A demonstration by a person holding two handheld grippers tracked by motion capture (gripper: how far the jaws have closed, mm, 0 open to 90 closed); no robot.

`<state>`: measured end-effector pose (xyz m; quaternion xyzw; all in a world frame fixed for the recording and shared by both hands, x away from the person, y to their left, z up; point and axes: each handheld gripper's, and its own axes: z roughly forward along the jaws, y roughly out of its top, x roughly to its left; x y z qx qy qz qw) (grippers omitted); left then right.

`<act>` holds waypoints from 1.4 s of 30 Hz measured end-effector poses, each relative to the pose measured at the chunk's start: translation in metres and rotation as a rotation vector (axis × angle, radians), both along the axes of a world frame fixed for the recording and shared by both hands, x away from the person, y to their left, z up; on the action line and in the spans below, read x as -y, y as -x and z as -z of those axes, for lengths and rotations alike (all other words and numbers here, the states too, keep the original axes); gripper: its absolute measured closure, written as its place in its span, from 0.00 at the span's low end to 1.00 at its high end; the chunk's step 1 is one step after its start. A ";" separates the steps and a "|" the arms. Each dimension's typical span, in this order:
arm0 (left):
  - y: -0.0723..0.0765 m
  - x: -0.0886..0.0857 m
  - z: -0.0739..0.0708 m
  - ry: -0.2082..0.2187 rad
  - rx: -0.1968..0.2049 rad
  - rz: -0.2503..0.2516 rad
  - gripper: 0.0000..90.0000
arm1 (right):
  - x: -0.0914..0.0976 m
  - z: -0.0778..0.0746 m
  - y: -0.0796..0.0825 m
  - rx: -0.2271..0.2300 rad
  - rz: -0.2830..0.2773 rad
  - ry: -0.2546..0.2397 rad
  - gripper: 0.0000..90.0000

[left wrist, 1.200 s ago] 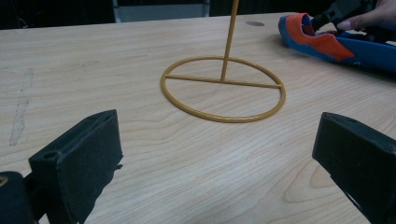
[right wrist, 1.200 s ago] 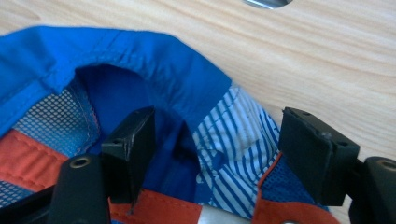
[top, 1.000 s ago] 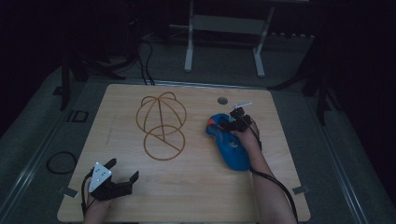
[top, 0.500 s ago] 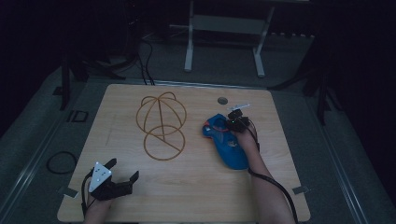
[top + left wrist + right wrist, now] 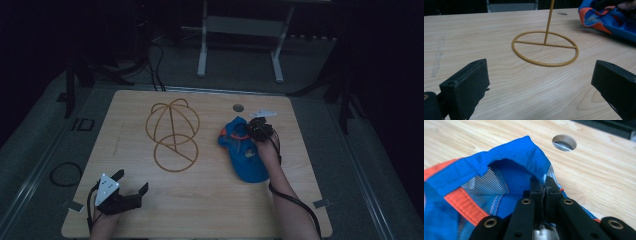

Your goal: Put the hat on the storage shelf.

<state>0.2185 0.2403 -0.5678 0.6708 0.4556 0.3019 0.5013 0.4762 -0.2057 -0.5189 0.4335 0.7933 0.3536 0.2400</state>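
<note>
At right, right hand-held gripper [image 5: 259, 129] has just clenched blue cap's [image 5: 245, 155] rim; left hand-held gripper [image 5: 131, 189] released.

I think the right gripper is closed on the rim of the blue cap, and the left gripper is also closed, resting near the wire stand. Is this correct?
Only the part about the left gripper is wrong: its jaws stand wide apart with nothing between them, as the left gripper view shows. The rest holds: the right gripper is shut on the blue cap rim, and the wire stand stands ahead of the left one.

Blue-orange cap [image 5: 246, 152], rim pinched, right on table
</note>
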 end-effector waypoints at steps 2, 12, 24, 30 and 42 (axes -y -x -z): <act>0.000 0.000 0.000 0.004 -0.005 0.001 0.02 | 0.003 -0.007 0.005 0.015 0.006 -0.011 0.97; 0.002 0.002 -0.001 -0.019 0.050 -0.008 0.04 | 0.012 -0.035 0.025 0.079 -0.007 -0.078 0.97; 0.002 0.008 -0.005 -0.033 0.019 -0.013 0.04 | 0.018 -0.071 0.051 0.160 -0.039 -0.129 0.97; 0.006 0.015 -0.017 -0.008 0.017 0.028 0.04 | 0.027 -0.092 0.069 0.211 -0.056 -0.156 0.97; 0.016 0.040 -0.065 0.058 0.034 0.102 0.04 | 0.032 -0.128 0.106 0.315 -0.100 -0.163 0.97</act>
